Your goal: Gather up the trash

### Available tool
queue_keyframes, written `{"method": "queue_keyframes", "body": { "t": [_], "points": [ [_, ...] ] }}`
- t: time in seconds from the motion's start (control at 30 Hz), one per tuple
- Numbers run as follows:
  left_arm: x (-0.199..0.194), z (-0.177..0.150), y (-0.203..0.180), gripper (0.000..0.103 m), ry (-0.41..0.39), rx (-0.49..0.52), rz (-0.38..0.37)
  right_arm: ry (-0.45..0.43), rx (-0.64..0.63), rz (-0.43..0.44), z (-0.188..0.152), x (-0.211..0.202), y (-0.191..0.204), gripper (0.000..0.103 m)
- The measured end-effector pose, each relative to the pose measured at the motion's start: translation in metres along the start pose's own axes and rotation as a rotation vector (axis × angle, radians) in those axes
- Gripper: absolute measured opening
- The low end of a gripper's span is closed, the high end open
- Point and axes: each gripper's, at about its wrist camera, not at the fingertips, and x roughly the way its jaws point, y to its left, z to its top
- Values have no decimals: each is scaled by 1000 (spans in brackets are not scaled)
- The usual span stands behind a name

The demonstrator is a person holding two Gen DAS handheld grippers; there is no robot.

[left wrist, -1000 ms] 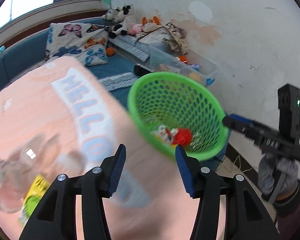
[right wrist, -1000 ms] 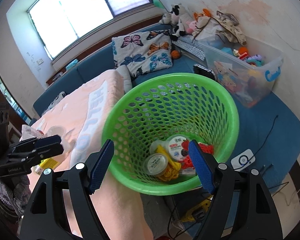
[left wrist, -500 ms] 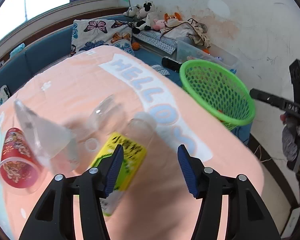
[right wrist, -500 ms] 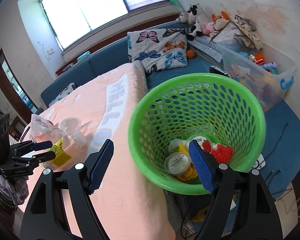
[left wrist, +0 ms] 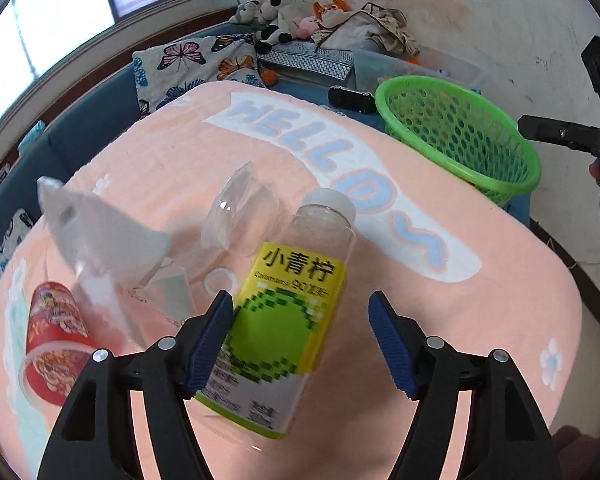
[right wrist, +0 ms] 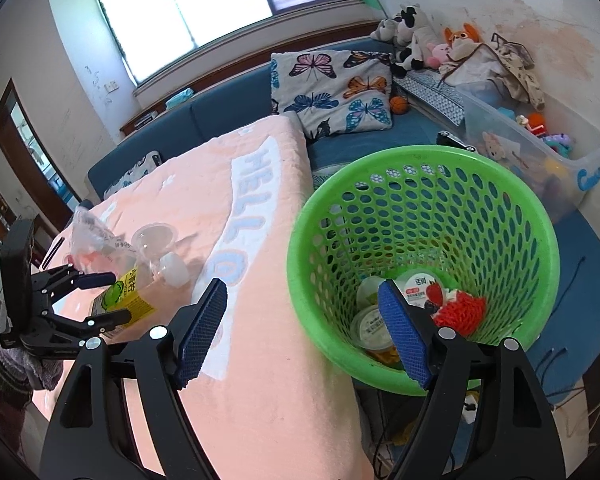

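Blue-padded black left claw (left wrist: 300, 340) is hovering wide open over the clear plastic bottle with the yellow-green label and white cap (left wrist: 288, 312). The bottle is lying on its side on the peach "HELLO" blanket covering the surface (left wrist: 440, 300), cap pointing away from the claw. Left pad is sitting just beside the bottle's label edge; right pad is well apart from it. In the right wrist view the same claw (right wrist: 100, 300) is straddling the bottle (right wrist: 124, 300), jaws on both sides, contact not clear.

Just beyond the cap a clear plastic dome cup (left wrist: 240, 212) is lying tilted. To its left a crumpled clear plastic bag (left wrist: 100, 240) is sticking up, with a small white ring (left wrist: 220, 280) near it. A red printed paper cup (left wrist: 56, 344) is lying on its side at the far left.

Right claw (right wrist: 304, 332) is also gaping wide, holding nothing, hanging over the surface edge and the rim of the green perforated plastic basket (right wrist: 420, 216). The basket is standing beside the surface, off its edge. Inside it: a lidded yogurt cup (right wrist: 420, 288), a red net (right wrist: 460, 312), another round lidded cup (right wrist: 370, 326).

Behind: blue sofa (right wrist: 220, 120), butterfly pillow (right wrist: 332, 88), clear toy bin (right wrist: 540, 152).
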Motion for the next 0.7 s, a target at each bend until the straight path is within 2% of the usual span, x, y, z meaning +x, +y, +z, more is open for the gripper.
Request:
{"method": "queue_keyframes", "body": {
  "t": [0.1,0.53,0.7],
  "points": [
    [2,2,4,67,7,-4,16,3,-6,-1,-1,1,1,78],
    [29,7,5,68,81,40,-12,23,-18,5,2,10,9,78],
    [32,7,2,63,77,37,-19,27,-26,10,4,13,12,78]
  ]
}}
